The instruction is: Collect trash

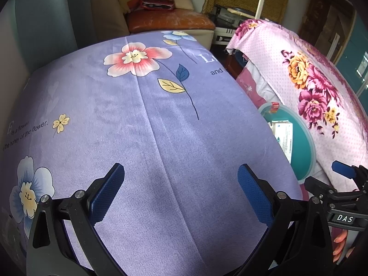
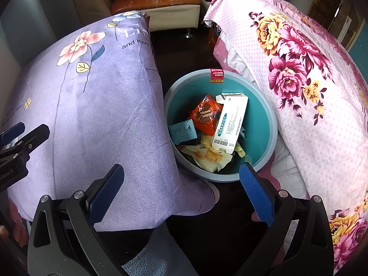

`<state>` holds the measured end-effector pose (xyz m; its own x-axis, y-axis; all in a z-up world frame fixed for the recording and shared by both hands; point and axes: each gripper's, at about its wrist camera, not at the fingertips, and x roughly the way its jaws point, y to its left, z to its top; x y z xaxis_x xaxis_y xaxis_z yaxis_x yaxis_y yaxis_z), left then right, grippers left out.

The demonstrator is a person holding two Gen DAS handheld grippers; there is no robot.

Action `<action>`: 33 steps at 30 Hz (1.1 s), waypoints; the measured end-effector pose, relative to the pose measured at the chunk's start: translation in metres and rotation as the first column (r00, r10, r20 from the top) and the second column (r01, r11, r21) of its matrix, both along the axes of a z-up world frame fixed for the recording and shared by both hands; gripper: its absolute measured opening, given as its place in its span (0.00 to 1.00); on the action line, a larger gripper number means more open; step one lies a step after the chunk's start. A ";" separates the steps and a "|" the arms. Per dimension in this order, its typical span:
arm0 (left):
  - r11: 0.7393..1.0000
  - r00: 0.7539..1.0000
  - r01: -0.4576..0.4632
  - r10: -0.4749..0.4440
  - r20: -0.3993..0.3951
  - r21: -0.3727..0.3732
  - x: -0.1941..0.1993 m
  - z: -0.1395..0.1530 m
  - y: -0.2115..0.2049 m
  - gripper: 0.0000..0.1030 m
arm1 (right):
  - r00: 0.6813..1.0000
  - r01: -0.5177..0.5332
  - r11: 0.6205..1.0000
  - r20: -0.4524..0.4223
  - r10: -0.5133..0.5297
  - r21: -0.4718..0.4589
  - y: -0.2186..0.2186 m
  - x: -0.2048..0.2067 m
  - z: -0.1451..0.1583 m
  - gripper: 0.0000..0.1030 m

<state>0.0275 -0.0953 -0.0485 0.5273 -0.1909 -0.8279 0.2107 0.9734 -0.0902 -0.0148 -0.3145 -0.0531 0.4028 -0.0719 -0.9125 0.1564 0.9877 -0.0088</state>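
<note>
Landmark: teal bin (image 2: pixel 262 124), down on the dark floor (image 2: pixel 184 53) between two draped surfaces.

Left of the bin: purple flowered cloth (image 2: pixel 96 119), bare of trash, its edge overhanging the bin's left rim. Above that cloth, left gripper (image 1: pixel 180 193), blue pads (image 1: pixel 108 193) spread wide, nothing held.

Inside the bin: blue carton (image 2: pixel 182 132) at the left wall, orange snack wrapper (image 2: pixel 204 113), white barcoded box (image 2: pixel 231 124) leaning upright, yellow-white wrappers (image 2: pixel 207 156) beneath. Red label (image 2: pixel 216 76) on the far rim.

Just nearer than the bin: right gripper (image 2: pixel 181 192), fingers (image 2: pixel 256 193) wide apart, empty, right pad overlapping the near rim.

Right of the bin: pink rose-print cover (image 2: pixel 310 96), crowding that rim. Mouth of the bin open from above; narrow floor strip beyond it toward a sofa (image 2: pixel 158 2).
</note>
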 end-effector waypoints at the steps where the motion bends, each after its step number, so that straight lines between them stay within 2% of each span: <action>1: 1.000 1.000 -0.001 0.001 0.000 -0.001 0.000 0.000 0.000 0.96 | 1.000 0.000 1.000 -0.001 0.000 0.000 0.000 0.000 0.000 0.93; 19: 1.000 1.000 -0.009 0.009 -0.016 0.004 -0.001 -0.006 -0.001 0.96 | 1.000 -0.009 1.000 -0.006 0.009 -0.002 0.004 0.003 -0.003 0.93; 33: 1.000 0.999 -0.026 0.026 -0.024 0.010 -0.004 0.001 0.000 0.96 | 1.000 -0.008 1.000 0.022 0.008 0.002 0.000 -0.003 0.009 0.93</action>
<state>0.0232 -0.0953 -0.0480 0.5120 -0.1690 -0.8422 0.1828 0.9794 -0.0853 -0.0175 -0.3143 -0.0436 0.4229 -0.0668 -0.9037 0.1484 0.9889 -0.0037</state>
